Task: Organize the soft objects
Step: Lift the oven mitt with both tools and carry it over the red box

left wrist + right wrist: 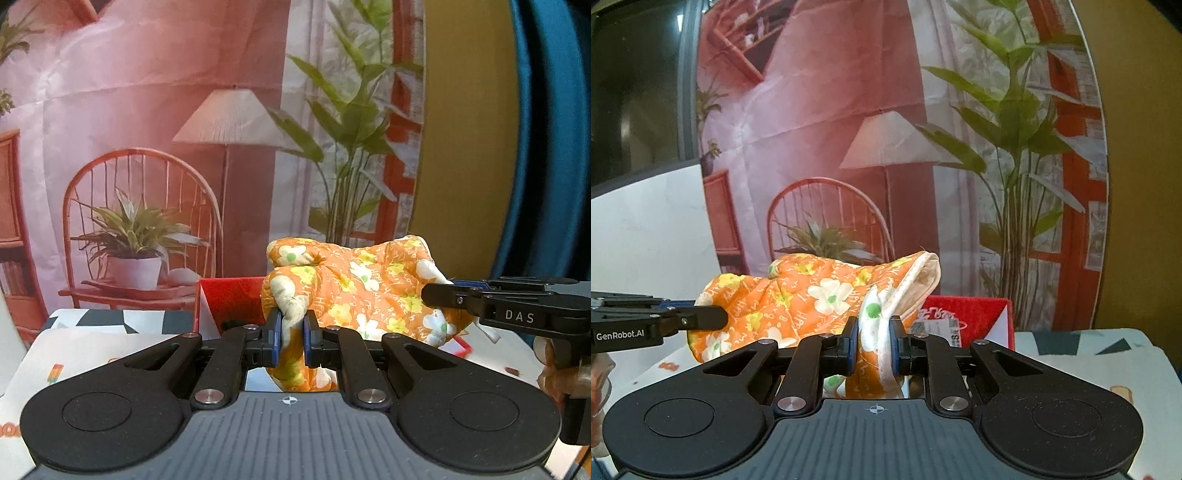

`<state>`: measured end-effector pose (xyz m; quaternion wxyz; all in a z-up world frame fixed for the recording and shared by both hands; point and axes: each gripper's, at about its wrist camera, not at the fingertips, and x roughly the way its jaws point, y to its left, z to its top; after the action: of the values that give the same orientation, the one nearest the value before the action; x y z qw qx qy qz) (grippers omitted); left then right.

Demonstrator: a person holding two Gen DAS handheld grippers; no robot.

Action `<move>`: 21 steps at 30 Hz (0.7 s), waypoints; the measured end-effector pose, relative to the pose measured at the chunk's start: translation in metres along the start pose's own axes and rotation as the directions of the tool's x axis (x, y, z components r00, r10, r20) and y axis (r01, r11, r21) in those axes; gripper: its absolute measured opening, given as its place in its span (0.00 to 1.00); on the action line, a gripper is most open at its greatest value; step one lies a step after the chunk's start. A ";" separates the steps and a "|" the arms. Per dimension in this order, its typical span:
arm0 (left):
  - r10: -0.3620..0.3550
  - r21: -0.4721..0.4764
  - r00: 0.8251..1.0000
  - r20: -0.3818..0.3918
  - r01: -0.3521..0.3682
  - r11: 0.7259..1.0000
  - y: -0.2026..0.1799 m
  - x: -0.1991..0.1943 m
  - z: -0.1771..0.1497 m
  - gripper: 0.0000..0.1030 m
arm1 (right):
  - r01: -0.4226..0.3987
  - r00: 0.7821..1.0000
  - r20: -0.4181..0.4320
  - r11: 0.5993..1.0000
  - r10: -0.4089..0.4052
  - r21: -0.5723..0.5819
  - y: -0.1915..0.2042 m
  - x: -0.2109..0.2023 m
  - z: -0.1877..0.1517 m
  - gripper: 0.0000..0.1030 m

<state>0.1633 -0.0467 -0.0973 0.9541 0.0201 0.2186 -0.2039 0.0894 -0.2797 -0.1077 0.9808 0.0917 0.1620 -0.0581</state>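
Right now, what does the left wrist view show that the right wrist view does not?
Only the left wrist view shows the oven mitt's closed thumb end pinched by the left gripper and a dark blue curtain. Only the right wrist view shows the mitt's open cuff gripped by the right gripper and a dark window. Both show the orange floral mitt held off the table, the red box and the printed backdrop.

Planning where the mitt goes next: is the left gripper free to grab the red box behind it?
Probably not: the left gripper is shut on the oven mitt, which also hangs before the red box.
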 end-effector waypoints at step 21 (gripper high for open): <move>-0.056 0.004 0.897 -0.438 0.064 0.998 0.021 0.139 -0.022 0.12 | 0.008 0.894 -0.447 0.999 0.009 0.037 -0.024 0.132 -0.027 0.15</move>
<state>0.2771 -0.0777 -0.1778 0.8735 0.0673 0.4261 -0.2255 0.2014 -0.3083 -0.1801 0.9154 0.1210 0.3820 -0.0382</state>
